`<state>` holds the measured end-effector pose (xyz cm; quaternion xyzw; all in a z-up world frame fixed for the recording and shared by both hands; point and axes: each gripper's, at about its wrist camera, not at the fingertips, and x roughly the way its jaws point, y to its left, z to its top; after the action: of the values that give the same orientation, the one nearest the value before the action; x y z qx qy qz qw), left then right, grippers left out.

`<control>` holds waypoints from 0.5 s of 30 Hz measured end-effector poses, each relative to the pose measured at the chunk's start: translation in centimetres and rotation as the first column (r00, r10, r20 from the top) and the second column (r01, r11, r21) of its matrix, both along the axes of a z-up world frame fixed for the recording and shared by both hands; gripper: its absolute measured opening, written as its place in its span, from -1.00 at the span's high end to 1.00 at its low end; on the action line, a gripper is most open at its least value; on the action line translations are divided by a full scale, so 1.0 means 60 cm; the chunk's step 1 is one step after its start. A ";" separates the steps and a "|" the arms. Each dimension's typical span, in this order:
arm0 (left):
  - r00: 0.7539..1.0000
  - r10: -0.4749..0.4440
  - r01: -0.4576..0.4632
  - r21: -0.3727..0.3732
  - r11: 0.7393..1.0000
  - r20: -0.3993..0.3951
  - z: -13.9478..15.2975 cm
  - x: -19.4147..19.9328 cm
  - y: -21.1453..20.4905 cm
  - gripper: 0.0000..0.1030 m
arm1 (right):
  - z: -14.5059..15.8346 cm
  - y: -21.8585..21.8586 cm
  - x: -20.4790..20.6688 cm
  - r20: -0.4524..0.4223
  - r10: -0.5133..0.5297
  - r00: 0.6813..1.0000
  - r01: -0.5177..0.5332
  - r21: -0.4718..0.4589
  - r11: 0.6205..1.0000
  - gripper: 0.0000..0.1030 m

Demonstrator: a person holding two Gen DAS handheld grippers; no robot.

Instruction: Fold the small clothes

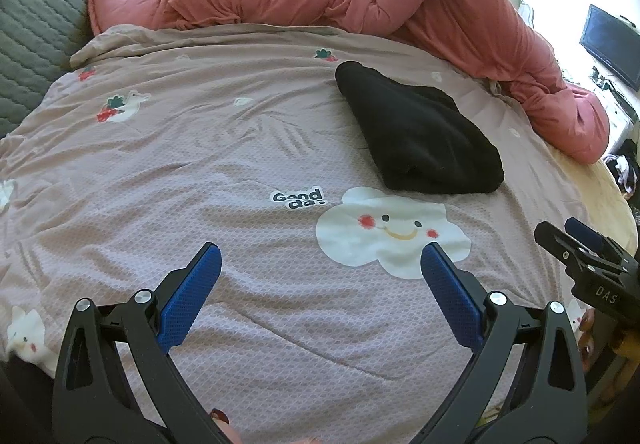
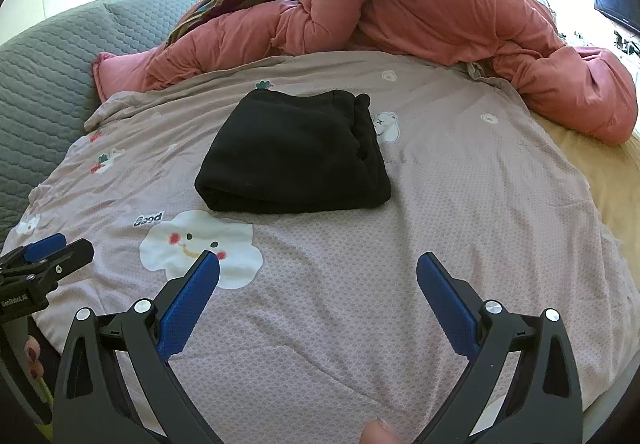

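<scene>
On mauve bedspread (image 2: 400, 244): folded black garment (image 2: 296, 155), pink duvet (image 2: 440, 11) behind.

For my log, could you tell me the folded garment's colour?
Plain black, clearest in the right wrist view.

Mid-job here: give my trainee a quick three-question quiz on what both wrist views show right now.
1. True or false: the left gripper is clamped on the black garment.
2. Which lies nearest the black garment's front edge? A) smiling cloud print B) pink duvet C) grey quilted pillow
3. Fill in: the black garment lies ______ on the patterned bedspread.

Key
1. False; both the left gripper and the right gripper have open jaws, holding nothing.
2. A
3. folded
</scene>
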<state>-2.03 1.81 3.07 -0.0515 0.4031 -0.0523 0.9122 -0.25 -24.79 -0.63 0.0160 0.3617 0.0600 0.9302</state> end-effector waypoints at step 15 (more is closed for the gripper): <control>1.000 0.008 -0.008 0.006 1.000 -0.003 -0.002 -0.002 0.003 -0.82 | -0.006 -0.001 -0.003 -0.002 0.003 1.000 -0.003 0.000 1.000 -0.91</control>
<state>-2.17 1.96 2.97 -0.0506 0.4044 -0.0472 0.9120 -0.41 -24.87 -1.01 0.0153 0.3627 0.0614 0.9298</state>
